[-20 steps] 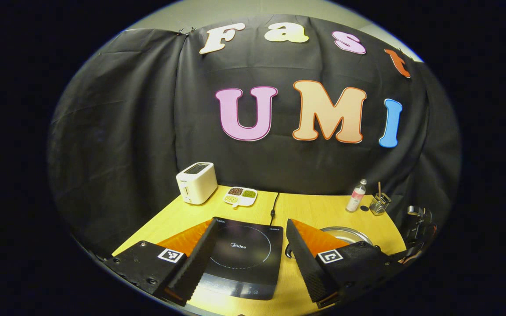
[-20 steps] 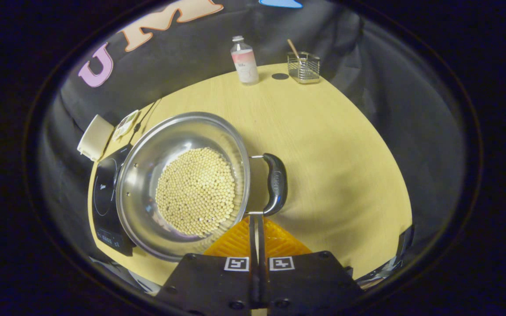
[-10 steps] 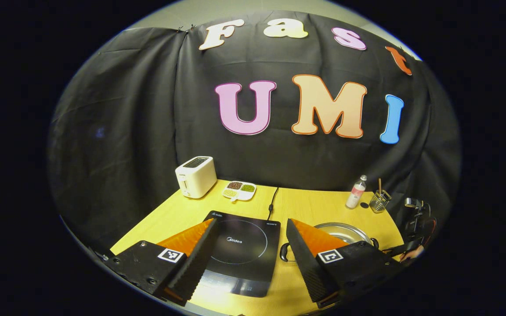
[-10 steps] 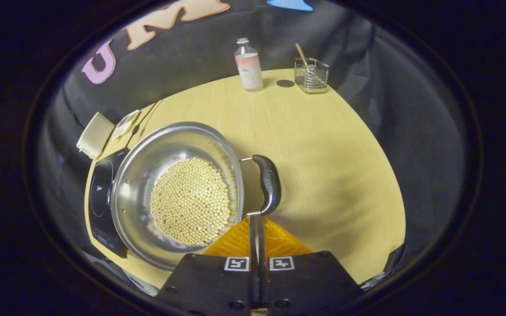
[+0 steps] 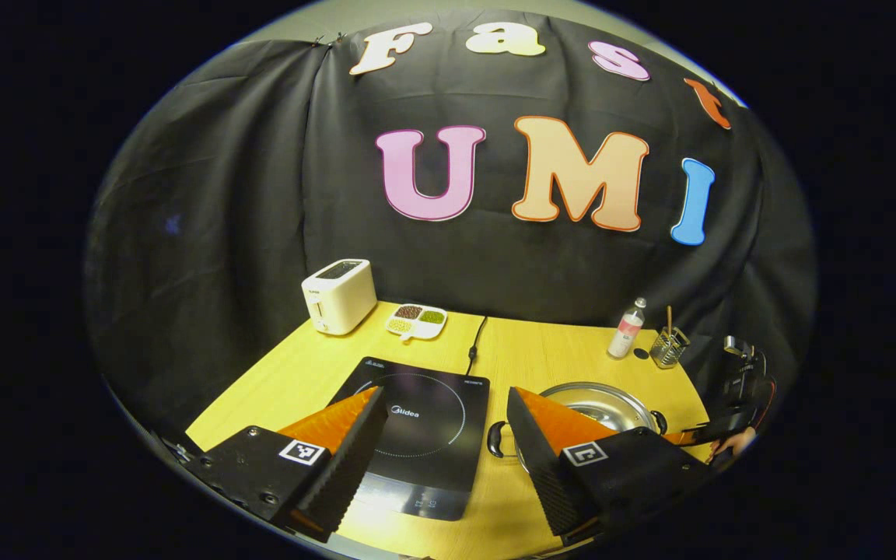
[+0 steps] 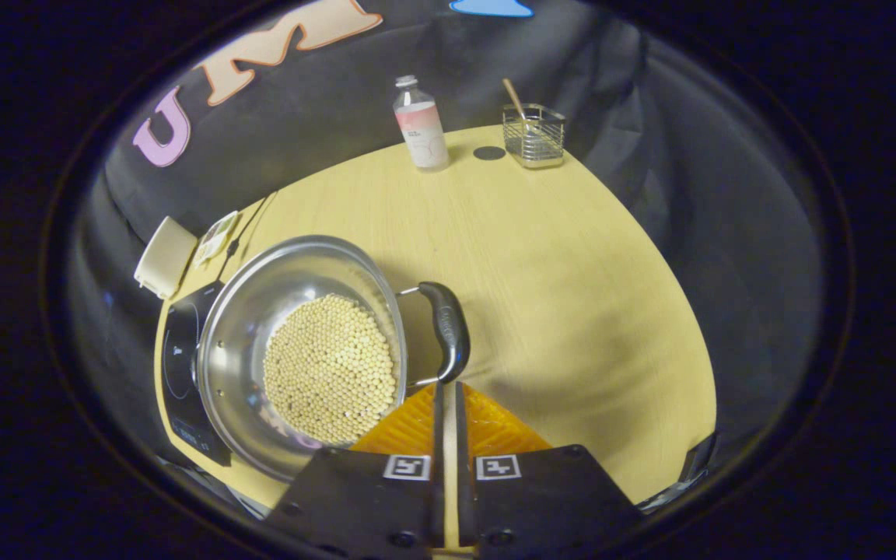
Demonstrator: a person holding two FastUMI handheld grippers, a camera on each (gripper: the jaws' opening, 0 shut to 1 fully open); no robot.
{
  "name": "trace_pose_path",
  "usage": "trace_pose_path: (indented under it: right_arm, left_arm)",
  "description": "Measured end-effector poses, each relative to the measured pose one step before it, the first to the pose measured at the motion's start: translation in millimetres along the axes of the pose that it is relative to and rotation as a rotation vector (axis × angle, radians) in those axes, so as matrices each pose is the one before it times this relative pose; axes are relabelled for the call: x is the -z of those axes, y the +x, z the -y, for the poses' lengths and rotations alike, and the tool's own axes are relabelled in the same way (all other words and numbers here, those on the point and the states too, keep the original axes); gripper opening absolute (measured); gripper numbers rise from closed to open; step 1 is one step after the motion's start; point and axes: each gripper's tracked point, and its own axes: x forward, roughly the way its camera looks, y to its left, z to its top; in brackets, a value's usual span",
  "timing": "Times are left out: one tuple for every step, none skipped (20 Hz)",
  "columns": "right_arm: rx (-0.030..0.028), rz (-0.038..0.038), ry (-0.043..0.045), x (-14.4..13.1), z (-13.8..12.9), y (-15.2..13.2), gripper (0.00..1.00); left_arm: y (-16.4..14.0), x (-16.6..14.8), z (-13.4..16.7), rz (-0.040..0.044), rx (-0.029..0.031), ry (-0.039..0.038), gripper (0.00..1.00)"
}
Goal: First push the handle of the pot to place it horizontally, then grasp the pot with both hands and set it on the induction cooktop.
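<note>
Left gripper view: left gripper point(image 5: 440, 435) held well above the near edge of the yellow wooden table point(image 5: 292, 373), fingers spread wide, nothing between them. Flat black induction cooktop point(image 5: 417, 432) framed in the gap, bare. Round stainless-steel pot point(image 5: 600, 404) standing on the table just to the right of the cooktop, partly behind the right-hand finger, one dark loop handle point(image 5: 495, 439) facing the cooktop. Compared with a second ago, view risen and pulled back: more tabletop showing, cooktop and pot seen more fully. White toaster point(image 5: 337, 295) and a divided dish point(image 5: 415, 321) far back, untouched.

Right gripper view: right gripper point(image 6: 446, 389) with fingers drawn nearly together, only a thin slit between, gripping nothing; tips just at the near end of the pot's black side handle point(image 6: 446, 330). Pot point(image 6: 300, 350) filled with pale round beans point(image 6: 329, 365), beside the cooktop point(image 6: 183, 365). Over the last second, handle swung round to the left and pot turned a little. Judged: pushing step under way, handle seemingly not yet level; two-handed lift to come. Clear bottle point(image 6: 419, 124) and wire holder point(image 6: 533, 136) at the far edge, well apart.
</note>
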Motion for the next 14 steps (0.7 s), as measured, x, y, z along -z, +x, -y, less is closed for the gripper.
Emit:
trace_pose_path:
  right_arm:
    - [0.00448, -0.00667, 0.00585, 1.96, 5.50, -0.49, 0.08]
    - [-0.00279, -0.00265, 0.00482, -0.48, 3.96, -4.41, 0.10]
    - [0.00482, -0.00318, 0.00345, -0.23, 5.55, -1.61, 0.24]
    - [-0.00192, -0.00643, 0.01036, 0.73, 3.76, 0.91, 0.32]
    - [-0.00043, -0.00890, 0.01487, -0.97, 4.10, -1.65, 0.46]
    - [-0.00352, -0.00878, 0.01578, 1.10, 2.72, -0.52, 0.60]
    - [-0.00823, -0.00437, 0.01771, -1.43, 2.05, -0.51, 0.70]
    - [-0.00749, -0.00121, 0.01813, -1.42, 1.09, -0.22, 0.82]
    - [-0.01154, 0.00088, 0.01503, -3.30, -0.38, -1.48, 0.84]
    - [-0.01031, -0.00092, 0.01191, -1.55, -1.17, -0.26, 0.87]
    - [-0.01268, -0.00385, 0.00764, -2.10, -1.97, -1.66, 0.87]
    - [-0.01109, -0.00424, 0.00107, -1.09, -2.56, -0.99, 0.87]
    - [-0.00891, -0.00416, -0.00246, -2.39, -3.06, 0.26, 0.87]
    - [-0.00915, -0.00535, -0.00471, -2.80, -3.06, 1.19, 0.87]
  left_arm:
    - [4.09, 4.11, 2.72, -0.01271, 0.00970, -0.00388, 0.95]
    - [3.99, 6.19, 2.76, -0.01596, 0.00992, -0.00421, 0.95]
    - [4.12, 5.14, 3.09, -0.01511, 0.01121, -0.00560, 0.95]
    - [4.06, 5.41, 2.63, -0.01630, 0.01062, -0.00775, 0.96]
    - [4.01, 5.47, 3.21, -0.01717, 0.01180, -0.01059, 0.96]
    - [4.13, 6.56, 2.64, -0.02199, 0.01208, -0.01221, 0.96]
    - [4.02, 6.38, 1.80, -0.02313, 0.01125, -0.01387, 0.95]
    - [3.66, 6.41, 1.33, -0.02119, 0.01078, -0.01571, 0.95]
    - [5.46, 4.72, 1.45, -0.02132, 0.00695, -0.01537, 0.95]
    - [5.72, 5.15, 1.16, -0.02253, 0.00353, -0.01192, 0.95]
    - [5.83, 4.21, 0.34, -0.01701, 0.00244, -0.00749, 0.95]
    - [5.37, 2.68, 0.60, -0.01455, 0.00231, -0.00303, 0.95]
    - [7.18, 2.26, 1.27, -0.01499, 0.00238, 0.00036, 0.95]
    - [6.63, 3.60, 0.19, -0.01795, 0.00519, 0.00219, 0.95]
